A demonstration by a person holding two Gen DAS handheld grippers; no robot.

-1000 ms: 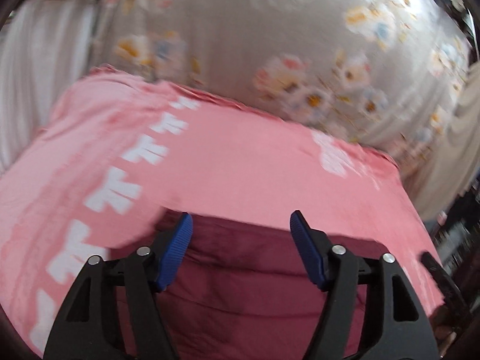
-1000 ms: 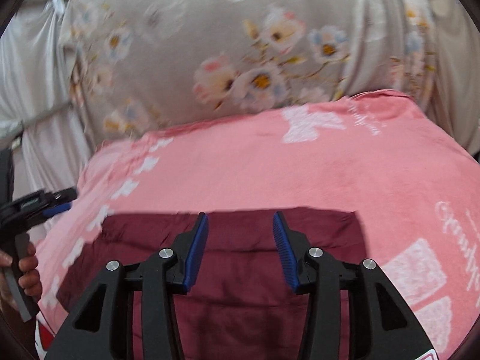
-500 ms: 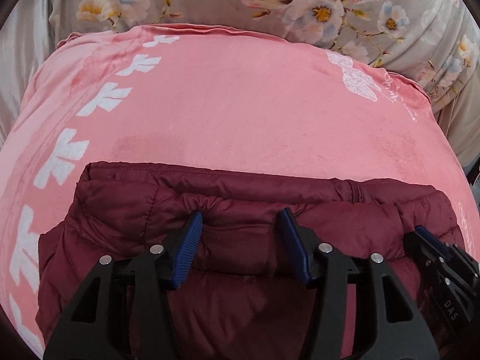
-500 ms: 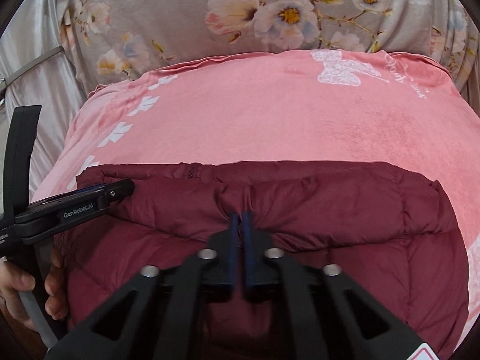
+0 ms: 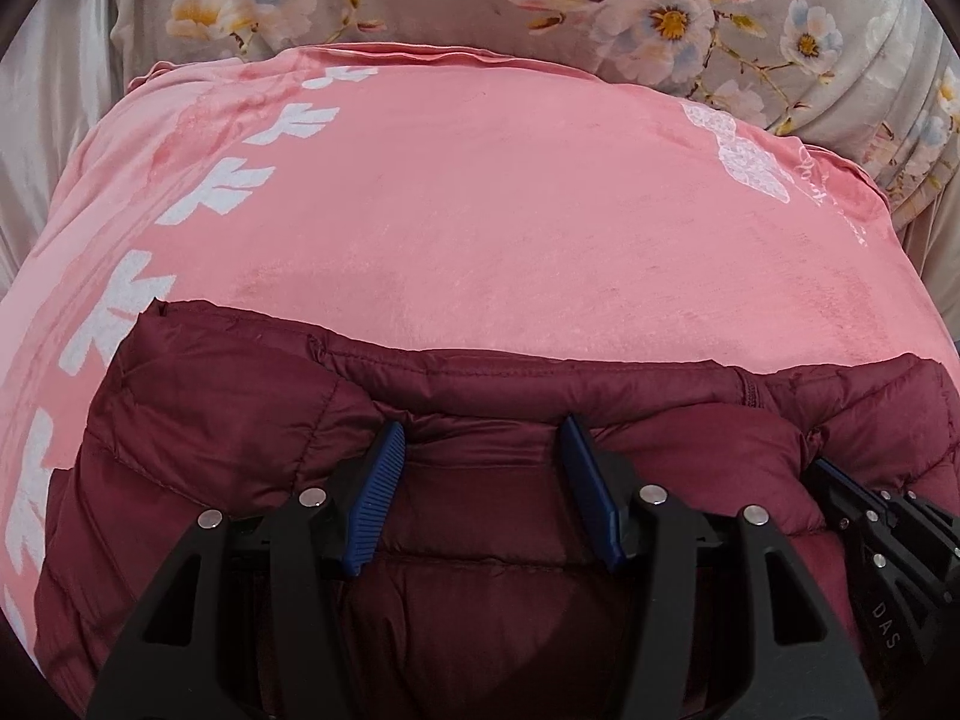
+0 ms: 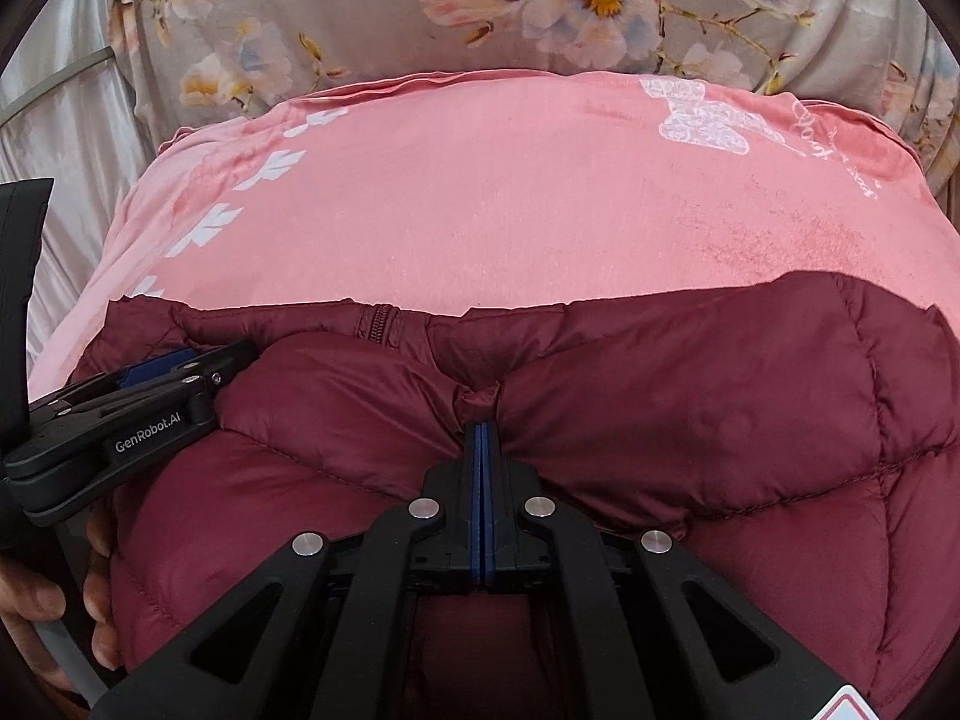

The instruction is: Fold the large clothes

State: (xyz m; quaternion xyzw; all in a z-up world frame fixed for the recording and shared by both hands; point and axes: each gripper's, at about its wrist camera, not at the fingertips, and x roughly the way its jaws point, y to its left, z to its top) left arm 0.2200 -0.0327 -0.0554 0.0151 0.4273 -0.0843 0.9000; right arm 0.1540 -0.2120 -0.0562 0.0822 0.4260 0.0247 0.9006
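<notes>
A maroon puffer jacket lies on the near part of a pink blanket, its folded edge across the view. My left gripper is pressed into that edge, and a thick wad of padding sits puckered between its blue pads. In the right wrist view the jacket shows its zipper at the far edge. My right gripper is shut tight on a small pinch of the fabric. The left gripper shows at the left there, and the right gripper at the lower right of the left wrist view.
The pink blanket with white prints stretches beyond the jacket. Behind it lies a grey floral sheet, and pale satin cloth hangs at the left. A person's hand holds the left gripper's handle.
Both grippers came down from above the blanket onto the jacket's edge. The right jaws went from apart to shut on fabric. The left jaws narrowed around a fold.
</notes>
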